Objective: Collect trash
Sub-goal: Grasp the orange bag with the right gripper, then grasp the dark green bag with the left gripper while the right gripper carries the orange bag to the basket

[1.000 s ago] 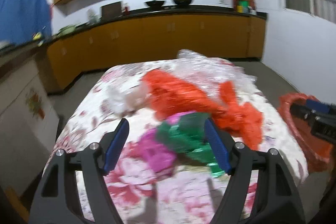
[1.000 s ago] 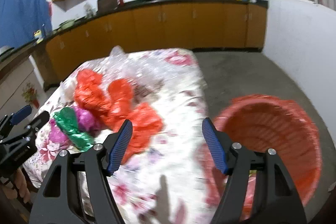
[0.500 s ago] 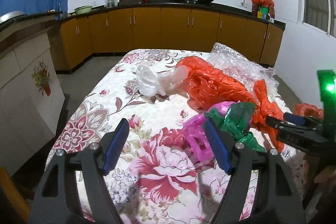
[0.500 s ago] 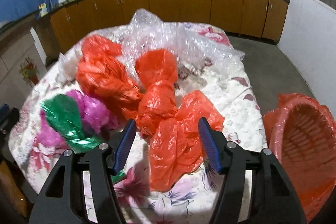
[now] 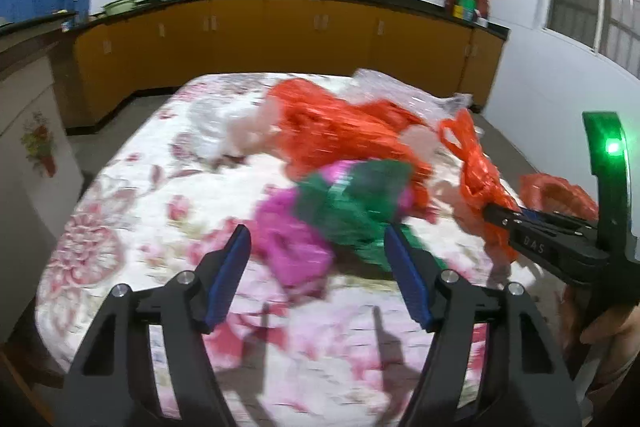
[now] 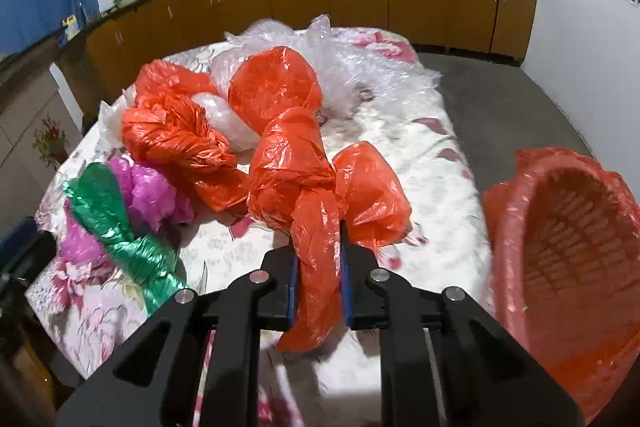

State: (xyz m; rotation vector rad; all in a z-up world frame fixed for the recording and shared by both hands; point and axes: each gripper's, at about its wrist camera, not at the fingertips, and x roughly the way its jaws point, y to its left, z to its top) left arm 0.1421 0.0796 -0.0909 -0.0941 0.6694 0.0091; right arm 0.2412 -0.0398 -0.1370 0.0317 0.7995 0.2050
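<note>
While the left gripper (image 5: 316, 259) gapes before the green bag (image 5: 352, 203), the right gripper (image 6: 319, 267) has just pinched the orange bag (image 6: 316, 227).

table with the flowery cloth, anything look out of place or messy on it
Yes: crumpled plastic bags litter the floral tablecloth, namely orange bags, a green bag, a pink bag and clear plastic wrap. The right gripper has just closed on one orange bag. The orange basket looks empty.
</note>
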